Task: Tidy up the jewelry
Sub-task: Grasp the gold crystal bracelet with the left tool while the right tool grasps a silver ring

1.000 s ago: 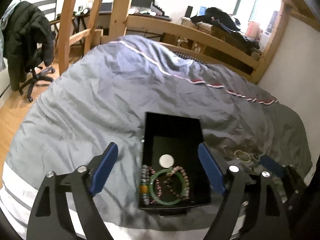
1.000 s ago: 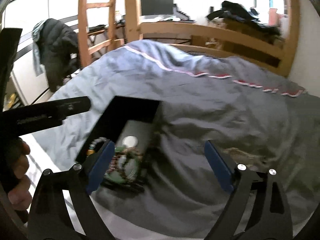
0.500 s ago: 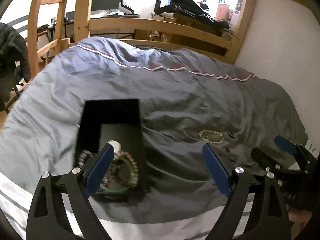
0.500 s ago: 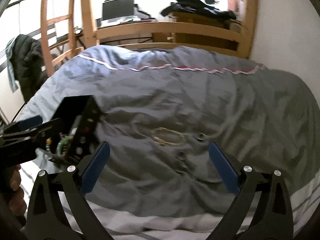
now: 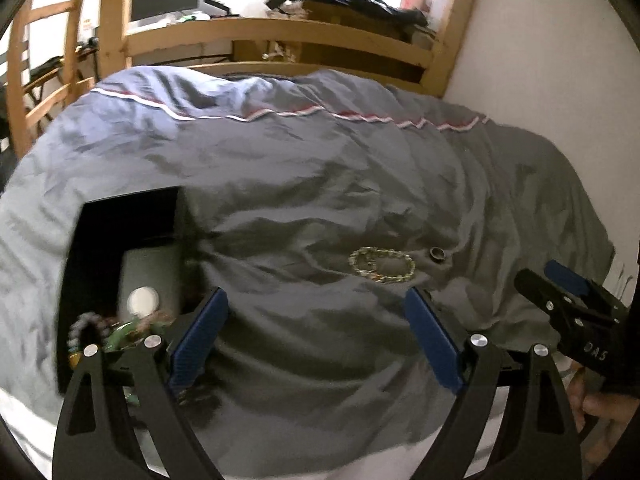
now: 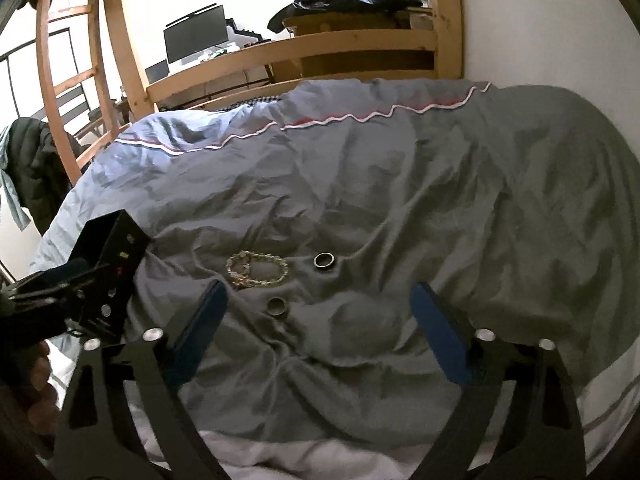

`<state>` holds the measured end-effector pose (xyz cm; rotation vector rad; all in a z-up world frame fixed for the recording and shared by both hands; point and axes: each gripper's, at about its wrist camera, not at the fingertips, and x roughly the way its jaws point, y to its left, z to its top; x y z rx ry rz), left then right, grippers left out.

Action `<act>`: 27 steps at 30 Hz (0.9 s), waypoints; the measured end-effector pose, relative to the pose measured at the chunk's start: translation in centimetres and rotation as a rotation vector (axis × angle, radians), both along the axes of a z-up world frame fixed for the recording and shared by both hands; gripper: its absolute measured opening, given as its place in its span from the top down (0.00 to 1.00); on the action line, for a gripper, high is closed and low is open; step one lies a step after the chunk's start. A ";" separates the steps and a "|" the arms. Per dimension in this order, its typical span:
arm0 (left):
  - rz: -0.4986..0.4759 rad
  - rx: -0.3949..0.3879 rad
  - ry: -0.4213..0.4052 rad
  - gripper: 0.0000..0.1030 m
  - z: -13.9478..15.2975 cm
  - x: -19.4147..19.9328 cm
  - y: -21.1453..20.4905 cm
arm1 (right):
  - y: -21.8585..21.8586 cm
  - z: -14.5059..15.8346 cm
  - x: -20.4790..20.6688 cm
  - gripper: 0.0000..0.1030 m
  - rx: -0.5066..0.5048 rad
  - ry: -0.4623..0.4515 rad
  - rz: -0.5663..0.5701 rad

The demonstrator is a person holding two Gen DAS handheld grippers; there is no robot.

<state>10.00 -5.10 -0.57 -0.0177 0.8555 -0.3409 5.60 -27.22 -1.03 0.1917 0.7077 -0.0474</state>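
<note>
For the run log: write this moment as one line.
left gripper open, empty | right gripper closing, empty | chain bracelet, two rings loose on duvet | black tray holds bead bracelets

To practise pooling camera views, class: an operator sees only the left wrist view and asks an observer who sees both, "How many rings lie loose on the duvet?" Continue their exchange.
Observer: Two. The right wrist view shows a second ring, nearer the camera than the ring beside the gold bracelet.
Operator: Is the right tool holding anything?
Observer: No. The right tool is open and empty; its jaws have just been closing, with nothing gripped.
</note>
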 end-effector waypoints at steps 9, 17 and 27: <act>-0.097 0.010 0.055 0.33 -4.3 3.7 -5.1 | -1.2 -2.6 4.0 0.49 0.034 0.022 -0.002; -0.126 0.017 0.084 0.51 -7.1 7.3 -5.9 | -1.1 -4.6 6.9 0.50 0.051 0.048 0.011; -0.168 -0.046 0.123 0.91 -8.7 8.1 -4.8 | 0.7 -7.1 8.5 0.63 0.019 0.107 0.039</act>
